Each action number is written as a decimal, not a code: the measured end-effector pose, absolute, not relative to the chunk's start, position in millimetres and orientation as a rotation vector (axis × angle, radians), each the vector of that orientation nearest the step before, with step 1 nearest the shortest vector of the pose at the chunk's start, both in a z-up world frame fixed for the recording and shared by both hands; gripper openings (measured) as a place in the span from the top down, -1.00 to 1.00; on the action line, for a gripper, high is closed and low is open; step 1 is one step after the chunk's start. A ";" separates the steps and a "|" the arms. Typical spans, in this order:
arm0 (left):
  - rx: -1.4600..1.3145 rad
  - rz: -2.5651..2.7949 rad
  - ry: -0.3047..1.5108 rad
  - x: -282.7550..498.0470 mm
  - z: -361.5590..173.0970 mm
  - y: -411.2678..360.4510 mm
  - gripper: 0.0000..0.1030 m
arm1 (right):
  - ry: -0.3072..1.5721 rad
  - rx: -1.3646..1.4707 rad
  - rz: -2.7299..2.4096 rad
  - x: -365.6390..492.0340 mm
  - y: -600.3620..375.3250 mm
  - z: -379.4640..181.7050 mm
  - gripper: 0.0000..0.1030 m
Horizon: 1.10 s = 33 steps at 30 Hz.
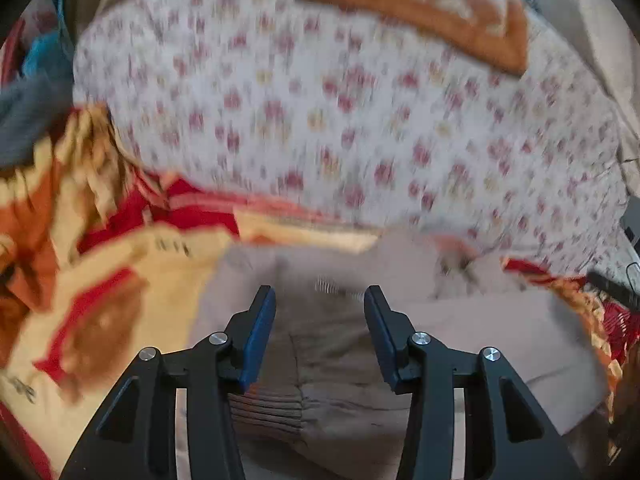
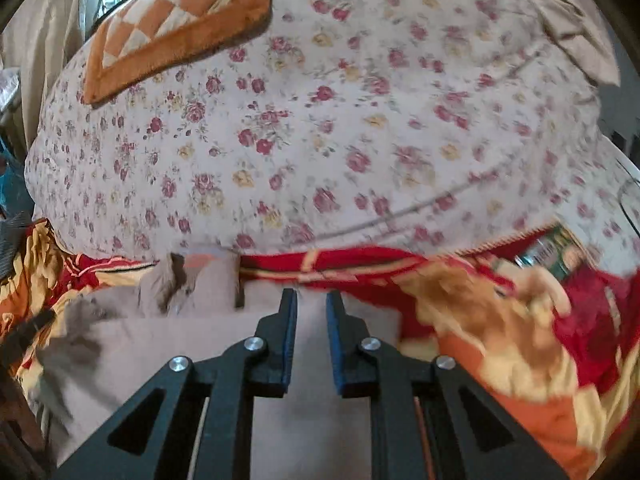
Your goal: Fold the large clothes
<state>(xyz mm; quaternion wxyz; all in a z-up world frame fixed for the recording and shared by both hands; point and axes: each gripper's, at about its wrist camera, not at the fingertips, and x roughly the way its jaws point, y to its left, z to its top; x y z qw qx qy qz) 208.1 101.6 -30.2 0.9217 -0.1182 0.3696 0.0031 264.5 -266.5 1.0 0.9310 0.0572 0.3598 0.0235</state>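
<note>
The left gripper points forward and down over a beige garment that lies spread on a bed. Its jaws stand wide apart, with nothing between the blue pads; the ribbed band of the garment shows below the left pad, and a short strip of zipper teeth lies just ahead of the fingertips. The view is blurred, so finer detail of the cloth cannot be read.

The right gripper also points forward along the bed, low over the same beige garment. Its jaws are drawn near each other with a narrow gap between them, and beige cloth shows through the gap. Whether the pads actually pinch cloth there cannot be told from this view.

The garment rests on a red, orange and cream patterned blanket that runs along the near edge of the bed and shows on both sides of it. Beyond lies a white sheet with small red flowers, and an orange and white checked cushion sits at the far end, also seen in the left view.
</note>
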 end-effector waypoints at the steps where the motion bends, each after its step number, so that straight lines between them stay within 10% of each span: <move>1: -0.255 0.018 0.818 214.6 -43.9 103.2 0.21 | 0.760 0.122 0.048 273.3 -266.0 -2.8 0.73; 7: -0.224 0.040 0.879 221.3 -70.1 99.1 0.22 | 0.976 0.160 0.031 317.5 -284.0 -85.9 0.73; 16: -0.294 0.065 0.798 205.5 -54.7 108.7 0.22 | 0.801 0.149 0.046 287.5 -280.1 -47.0 0.71; 20: -0.312 -0.026 0.686 176.4 -25.7 103.5 0.22 | 0.708 0.092 0.137 230.4 -261.3 -5.7 0.28; 31: -0.159 -0.103 0.873 179.8 -60.6 59.8 0.20 | 0.874 0.095 0.121 188.2 -275.5 -56.8 0.16; 33: -0.151 -0.101 0.869 178.0 -61.3 58.0 0.19 | 0.861 0.072 0.132 185.5 -267.7 -59.6 -0.20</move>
